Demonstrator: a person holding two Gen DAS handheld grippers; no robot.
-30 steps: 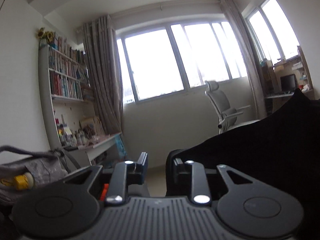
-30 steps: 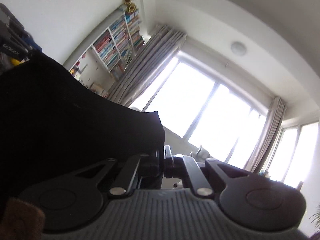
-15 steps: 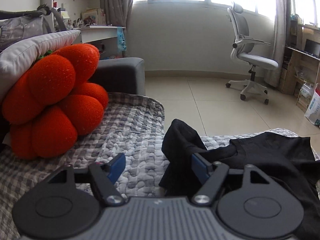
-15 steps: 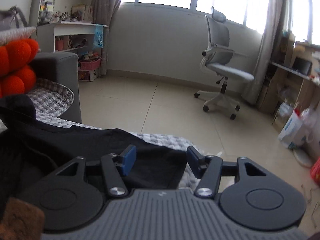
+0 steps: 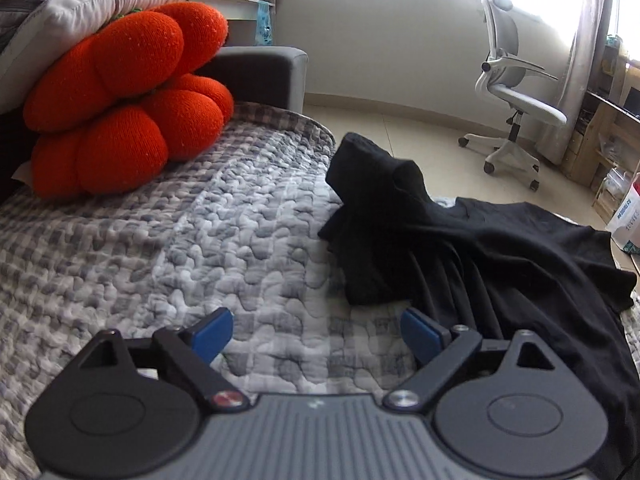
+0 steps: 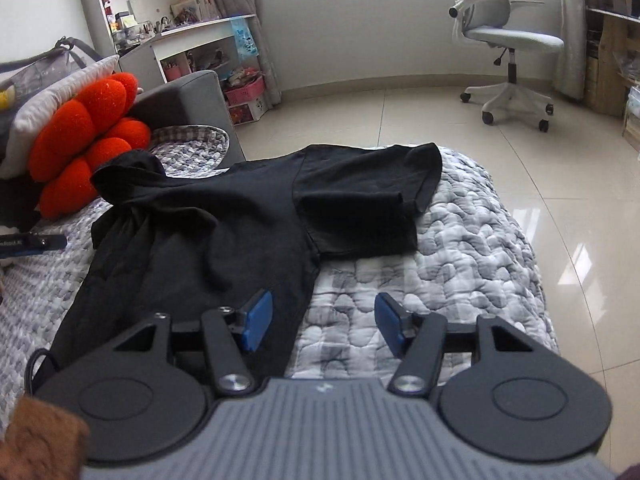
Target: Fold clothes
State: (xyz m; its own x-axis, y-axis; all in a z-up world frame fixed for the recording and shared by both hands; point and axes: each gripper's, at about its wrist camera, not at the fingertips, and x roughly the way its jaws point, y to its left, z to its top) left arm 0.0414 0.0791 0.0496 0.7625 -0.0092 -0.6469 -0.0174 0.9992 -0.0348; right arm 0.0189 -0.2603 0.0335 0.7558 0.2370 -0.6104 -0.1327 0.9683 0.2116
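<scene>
A black T-shirt lies spread on the grey-and-white quilt, chest up, its collar end toward the floor. One sleeve lies flat; the other sleeve is bunched up in a peak. My left gripper hovers over bare quilt just left of the shirt, its jaws opening, with nothing between them. My right gripper hangs over the shirt's right side edge, its jaws opening wider; the cloth's edge lies under the gap, untouched by the pads.
An orange pumpkin-shaped cushion and a grey pillow sit at the left against a grey sofa arm. A white office chair stands on the tiled floor beyond the quilt's edge. Shelves line the far wall.
Both grippers held the black shirt up toward the windows a second ago. They have let go, dropped low over the quilt and opened; the shirt now lies on it.
</scene>
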